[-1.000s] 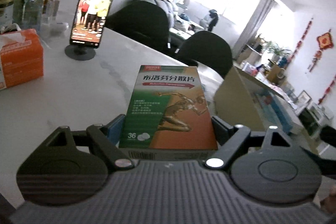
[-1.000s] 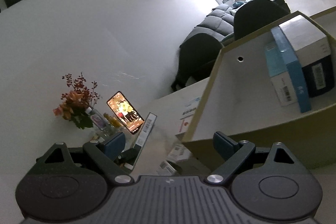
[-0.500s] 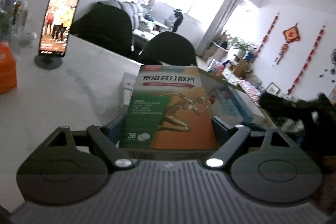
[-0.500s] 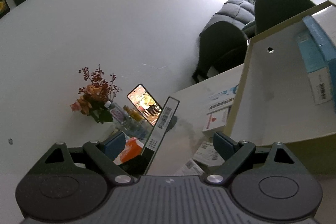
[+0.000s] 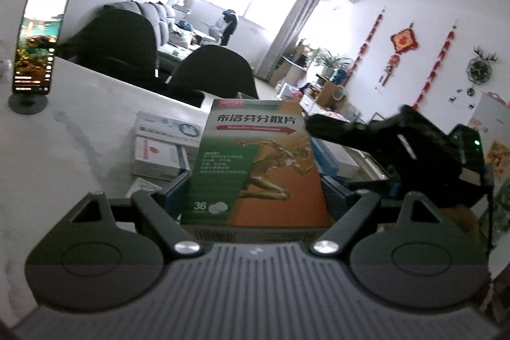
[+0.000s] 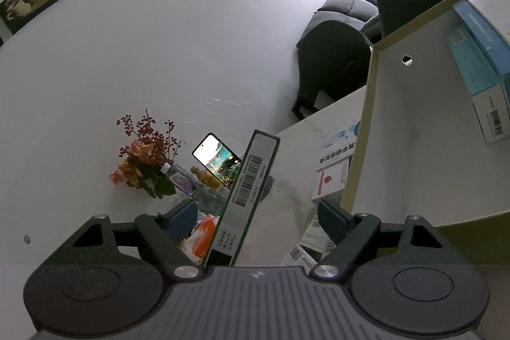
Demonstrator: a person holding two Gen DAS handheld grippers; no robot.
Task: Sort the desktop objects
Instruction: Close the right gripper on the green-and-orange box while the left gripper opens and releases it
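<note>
A green and orange medicine box (image 5: 255, 148) lies flat between the pads of my left gripper (image 5: 255, 190), which is shut on its two long sides above the white table (image 5: 79, 129). The right wrist view shows the same box (image 6: 251, 180) edge-on, its barcode side facing me. It stands between the fingers of my right gripper (image 6: 255, 219), whose jaws are closing, with both pads still clear of it. In the left wrist view the right gripper (image 5: 398, 142) is the black shape at the box's far right corner.
A tall open cardboard bin (image 6: 398, 133) on the right holds blue and white boxes (image 6: 478, 53). Several flat medicine boxes (image 5: 165, 142) lie beside it. A phone on a stand (image 5: 38, 40), flowers (image 6: 143, 155) and an orange tissue pack (image 6: 204, 235) are at the left. Dark chairs (image 5: 121, 53) stand behind.
My left gripper swung right with the box, and the right gripper came into its view. The box's edge slid in between the right jaws, which narrowed a little.
</note>
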